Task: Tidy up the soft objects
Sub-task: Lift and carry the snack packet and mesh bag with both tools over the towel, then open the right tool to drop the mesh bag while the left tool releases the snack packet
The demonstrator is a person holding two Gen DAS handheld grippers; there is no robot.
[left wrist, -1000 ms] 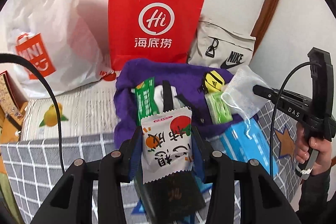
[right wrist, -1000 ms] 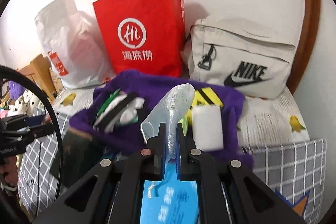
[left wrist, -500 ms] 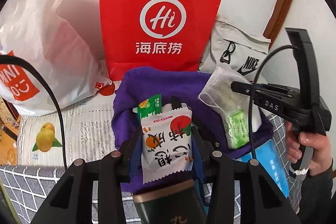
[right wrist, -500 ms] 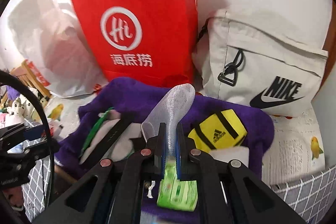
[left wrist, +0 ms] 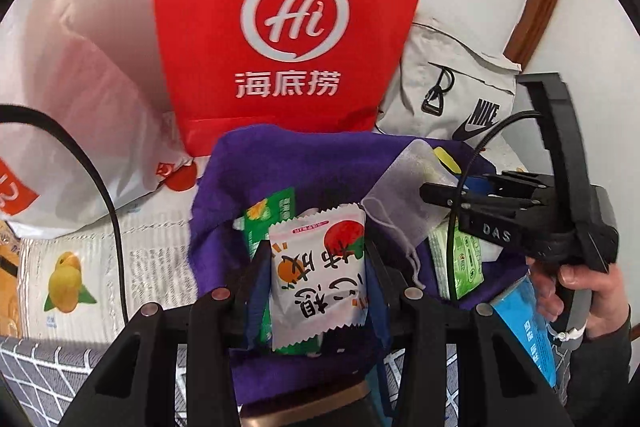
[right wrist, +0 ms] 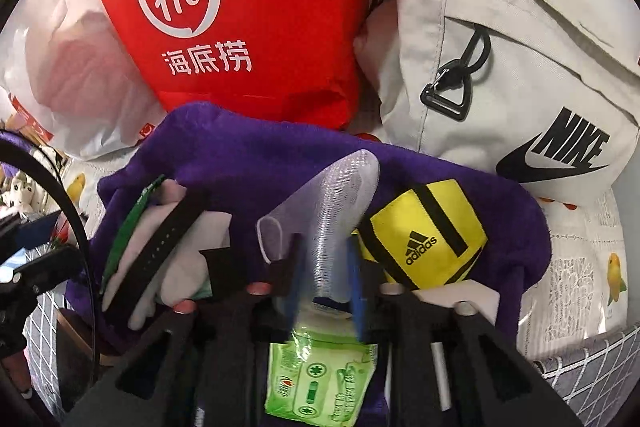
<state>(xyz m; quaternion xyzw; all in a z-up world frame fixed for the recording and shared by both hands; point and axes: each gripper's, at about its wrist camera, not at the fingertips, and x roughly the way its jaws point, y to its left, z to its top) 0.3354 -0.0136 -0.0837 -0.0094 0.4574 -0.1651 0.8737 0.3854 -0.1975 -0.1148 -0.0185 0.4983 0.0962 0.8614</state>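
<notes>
My left gripper is shut on a white snack packet printed with orange and red fruit, held over the purple cloth. My right gripper points down at the same cloth. Its jaws are opening, and a clear mesh pouch still stands between the blue pads, with a gap showing on the left side. In the left wrist view the pouch hangs at the right gripper's tips. On the cloth lie a yellow adidas pouch, a green wipes pack and a black strap.
A red paper bag stands right behind the cloth, with a white plastic bag to its left and a grey Nike bag to its right. A blue pack lies by the person's hand.
Both grippers have come closer to the purple cloth and lower. The right gripper's pads, pressed on the mesh pouch before, have parted. The left still holds the snack packet.
</notes>
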